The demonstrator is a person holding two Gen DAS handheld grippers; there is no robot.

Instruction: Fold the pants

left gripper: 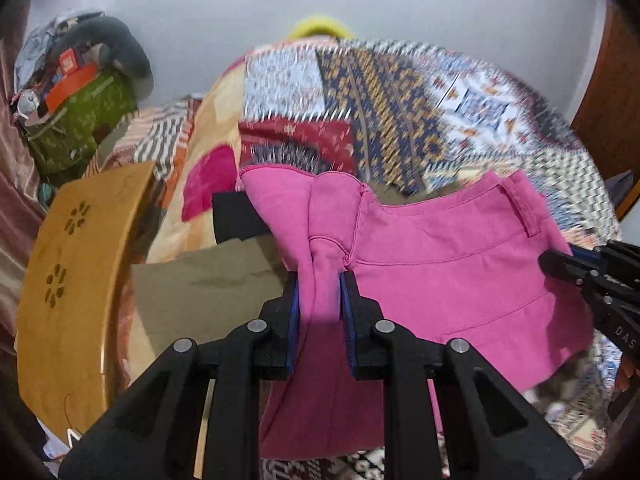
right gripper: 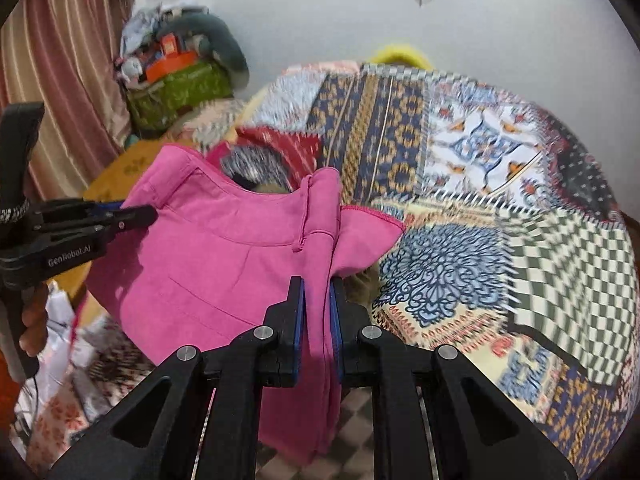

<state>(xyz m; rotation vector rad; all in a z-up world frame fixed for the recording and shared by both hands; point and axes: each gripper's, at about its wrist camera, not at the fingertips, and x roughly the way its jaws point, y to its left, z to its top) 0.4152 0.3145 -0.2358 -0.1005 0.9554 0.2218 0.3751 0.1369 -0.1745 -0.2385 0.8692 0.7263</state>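
My left gripper (left gripper: 318,280) has its jaws clamped on a bunched fold of the pink pants (left gripper: 440,272), near the waistband seam. My right gripper (right gripper: 318,284) is clamped on the other end of the same waist, w/ fabric pinched between the blue pads. Pants hang between both, lifted over the patchwork bedspread (right gripper: 460,152). Beyond: wooden tabletop (left gripper: 68,280), green bag (right gripper: 180,92), white wall.

A plain pale wall (right gripper: 304,20) backs a bed under a patchwork quilt (right gripper: 460,152); striped pink curtains (right gripper: 68,60) hang beside a cluttered green bag (right gripper: 180,92).
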